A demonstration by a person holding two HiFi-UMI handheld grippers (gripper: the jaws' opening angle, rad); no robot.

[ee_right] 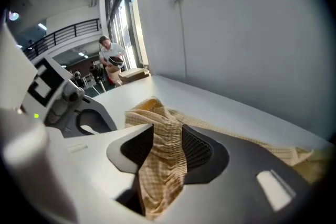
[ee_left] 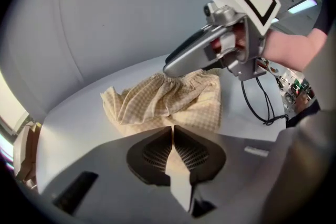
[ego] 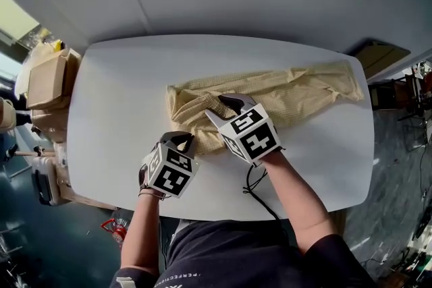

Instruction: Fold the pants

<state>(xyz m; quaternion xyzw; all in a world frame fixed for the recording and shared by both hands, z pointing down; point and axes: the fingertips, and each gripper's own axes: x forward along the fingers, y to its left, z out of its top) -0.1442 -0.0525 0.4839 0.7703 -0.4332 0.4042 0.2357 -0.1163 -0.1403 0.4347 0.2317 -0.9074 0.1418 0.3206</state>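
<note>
Yellow checked pants (ego: pixel 297 92) lie stretched across the white table (ego: pixel 115 104), the gathered waist end at the left and the legs running right. My right gripper (ego: pixel 233 102) sits over the waist end, jaws open. A bunched fold of the waistband (ee_right: pixel 167 160) lies between them in the right gripper view, around (ee_right: pixel 168 128). My left gripper (ego: pixel 182 139) is at the pants' near left edge. Its jaws (ee_left: pixel 172 129) are shut tip to tip, right at the cloth's edge (ee_left: pixel 163 105). No cloth shows between its pads. The right gripper (ee_left: pixel 176 66) also hovers over the waistband in the left gripper view.
Cardboard boxes (ego: pixel 47 81) stand on the floor beyond the table's left end. A black cable (ego: pixel 254 187) trails from the right gripper over the near table edge. A brown board (ego: pixel 380 56) lies past the far right corner. A person (ee_right: pixel 111 56) stands far off.
</note>
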